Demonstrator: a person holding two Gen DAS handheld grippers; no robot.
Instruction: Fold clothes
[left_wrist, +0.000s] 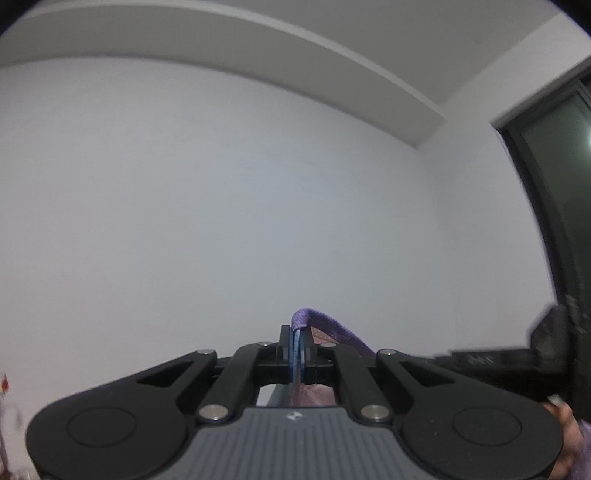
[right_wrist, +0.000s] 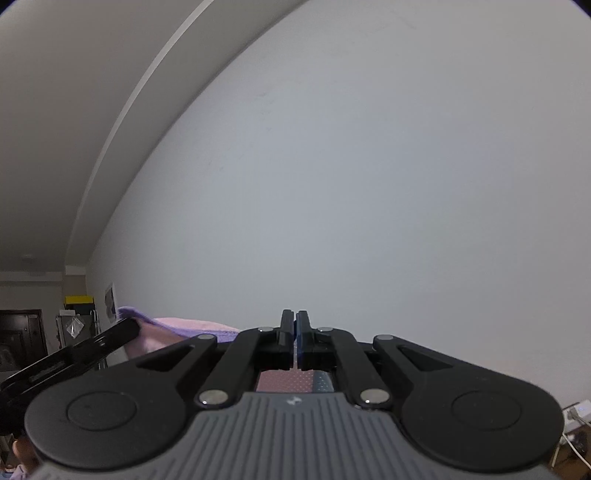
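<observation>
A purple garment with a ribbed hem (left_wrist: 321, 326) and a pink inner side is held up in the air in front of a white wall. My left gripper (left_wrist: 297, 334) is shut on the hem, and pink cloth (left_wrist: 310, 393) hangs under its fingers. My right gripper (right_wrist: 294, 321) is shut too, with a thin strip of the garment between its pads and dotted pink fabric (right_wrist: 284, 380) below them. In the right wrist view the garment (right_wrist: 184, 326) stretches left toward the left gripper's black body (right_wrist: 74, 356). The right gripper's body (left_wrist: 517, 356) shows at the right of the left wrist view.
Both views point slightly upward at a white wall (left_wrist: 221, 203) and a ceiling beam. A dark window frame (left_wrist: 554, 192) stands at the right. A dark door (right_wrist: 18, 339), a yellow and black box (right_wrist: 77, 300) and a power strip (right_wrist: 576, 410) sit low at the edges.
</observation>
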